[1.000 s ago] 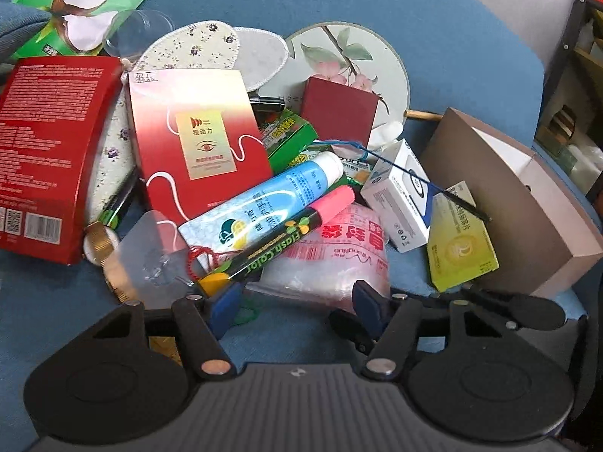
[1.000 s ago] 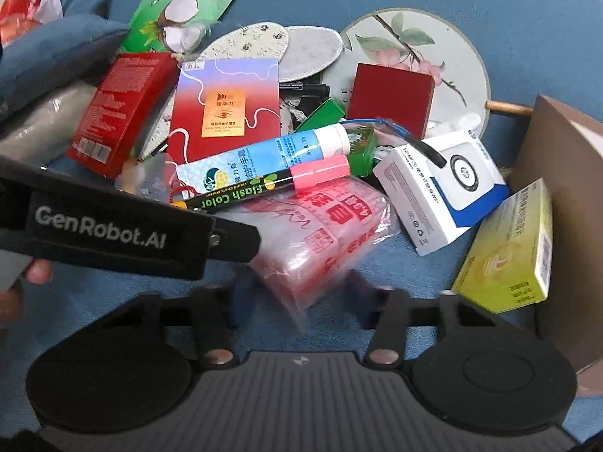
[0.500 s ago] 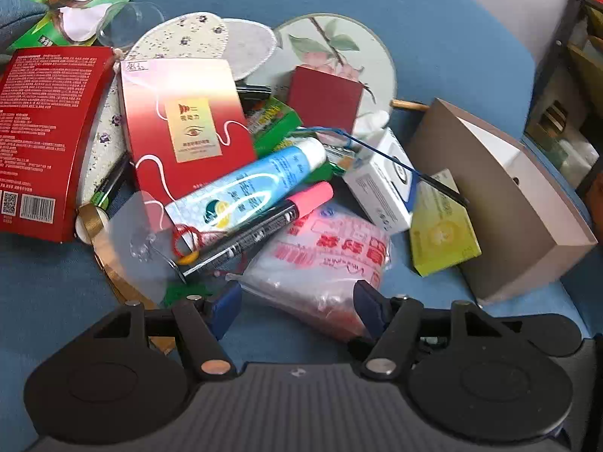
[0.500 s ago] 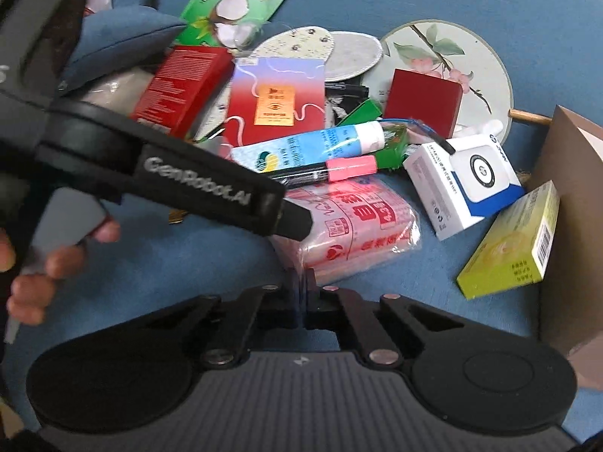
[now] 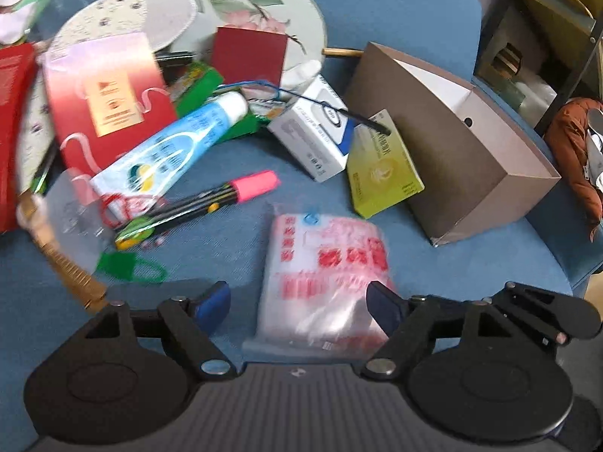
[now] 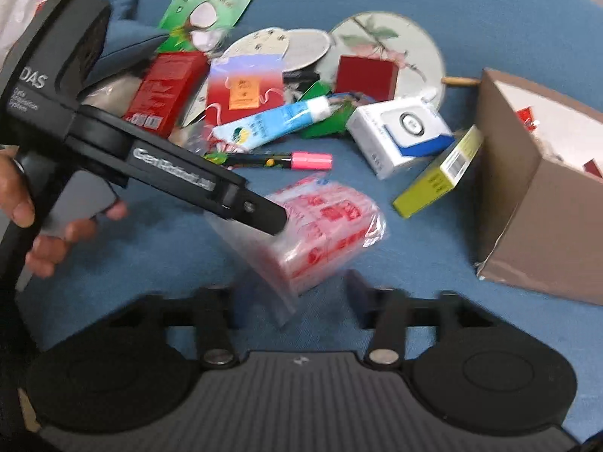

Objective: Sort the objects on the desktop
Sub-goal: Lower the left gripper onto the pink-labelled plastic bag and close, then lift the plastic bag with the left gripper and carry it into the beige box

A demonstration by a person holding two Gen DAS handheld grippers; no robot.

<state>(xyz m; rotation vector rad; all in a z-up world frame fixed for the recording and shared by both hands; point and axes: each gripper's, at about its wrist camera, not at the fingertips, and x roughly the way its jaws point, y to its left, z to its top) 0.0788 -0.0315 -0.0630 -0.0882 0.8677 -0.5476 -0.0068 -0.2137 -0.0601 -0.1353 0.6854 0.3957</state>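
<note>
A blue cloth-covered bench (image 5: 395, 7) is seen carrying a jumble of goods. Laid directly on it are a pink-capped marker (image 5: 211, 203), a green tag (image 5: 117, 265), a brown cardboard box (image 5: 452, 143) and a round painted fan (image 5: 264, 3). A yellow-green carton (image 5: 380, 165) is propped against the box.

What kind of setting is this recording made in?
Probably a home or office storage corner: household clutter such as a round floral paper fan and a blue-and-white tube lies on a blue fabric-covered surface, with metal shelving alongside.
</note>
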